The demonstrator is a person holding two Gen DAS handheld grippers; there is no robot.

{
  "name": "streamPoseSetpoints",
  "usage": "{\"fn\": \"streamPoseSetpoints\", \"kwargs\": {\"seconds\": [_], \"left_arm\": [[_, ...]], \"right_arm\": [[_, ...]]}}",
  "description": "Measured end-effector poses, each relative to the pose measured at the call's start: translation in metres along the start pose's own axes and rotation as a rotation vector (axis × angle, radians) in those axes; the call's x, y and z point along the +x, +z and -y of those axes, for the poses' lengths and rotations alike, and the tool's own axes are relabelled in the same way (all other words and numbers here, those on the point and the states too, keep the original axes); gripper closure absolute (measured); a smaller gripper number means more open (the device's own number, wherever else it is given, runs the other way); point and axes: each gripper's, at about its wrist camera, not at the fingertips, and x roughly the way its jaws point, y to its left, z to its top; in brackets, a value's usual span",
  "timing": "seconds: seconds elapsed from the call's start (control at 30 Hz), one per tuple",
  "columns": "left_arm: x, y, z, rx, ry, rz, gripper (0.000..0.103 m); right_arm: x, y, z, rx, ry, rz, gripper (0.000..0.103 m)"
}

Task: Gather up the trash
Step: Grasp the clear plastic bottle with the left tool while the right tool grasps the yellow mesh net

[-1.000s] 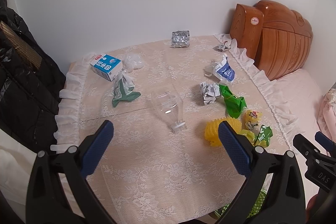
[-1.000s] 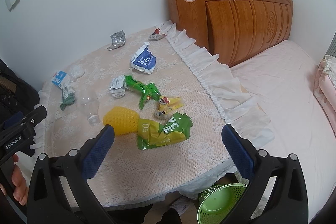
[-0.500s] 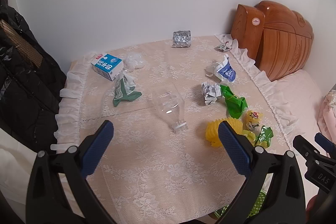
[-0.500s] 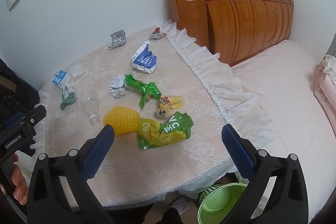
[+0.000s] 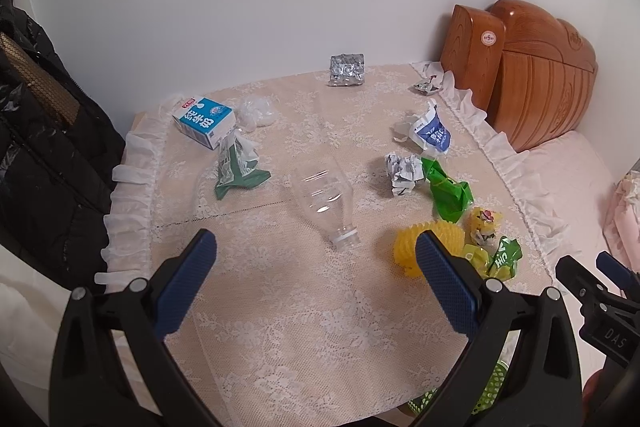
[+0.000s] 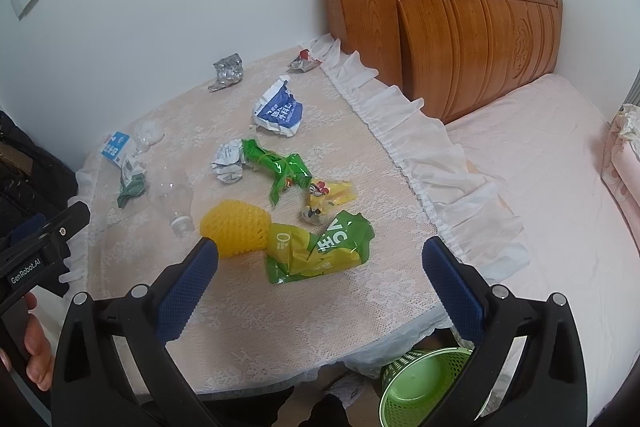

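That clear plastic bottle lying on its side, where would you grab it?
Probably at the narrow neck of the clear bottle, coming from above with the left hand-held gripper. The bottle lies flat with its neck pointing toward that open gripper, and the body looks wide and slippery.

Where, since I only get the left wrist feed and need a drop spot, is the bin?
Observer: The green basket stands on the floor below the table's near edge, mouth facing up.
Operator: Is the right gripper free?
Observer: Yes, the right gripper is open and holds nothing.
Operator: Nearest piece to it?
Observer: The green-yellow packet, lying flat against the yellow foam net.
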Motion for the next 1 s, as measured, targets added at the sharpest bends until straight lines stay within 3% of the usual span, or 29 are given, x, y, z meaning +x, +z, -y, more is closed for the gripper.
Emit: {"fn": "streamPoseSetpoints", "kwargs": {"seconds": [0.3, 0.5, 0.8, 0.93, 1.0], "left_arm": [[0.031, 0.004, -0.018, -0.021, -0.002, -0.070, 0.008], [0.094, 0.021, -0.011, -0.042, -0.039, -0.193, 0.008], [0.184, 0.036, 0.005, -0.119, 0.015, -0.322, 0.008], [0.201, 0.039, 0.006, -0.139, -0.010, -0.352, 0.036], [0.202, 0.037, 0.003, -0.153, -0.027, -0.334, 0.039]], "right_arm": [[0.025, -0.004, -0.011, 0.001, 0.036, -0.049, 0.002], [0.048, -0.012, -0.018, 0.021, 0.055, -0.107, 0.002], [0.063, -0.022, -0.028, 0.024, 0.047, -0.144, 0.002], [0.070, -0.023, -0.032, 0.009, 0.036, -0.156, 0.002], [0.075, -0.023, -0.035, -0.002, 0.026, -0.162, 0.002]]}}
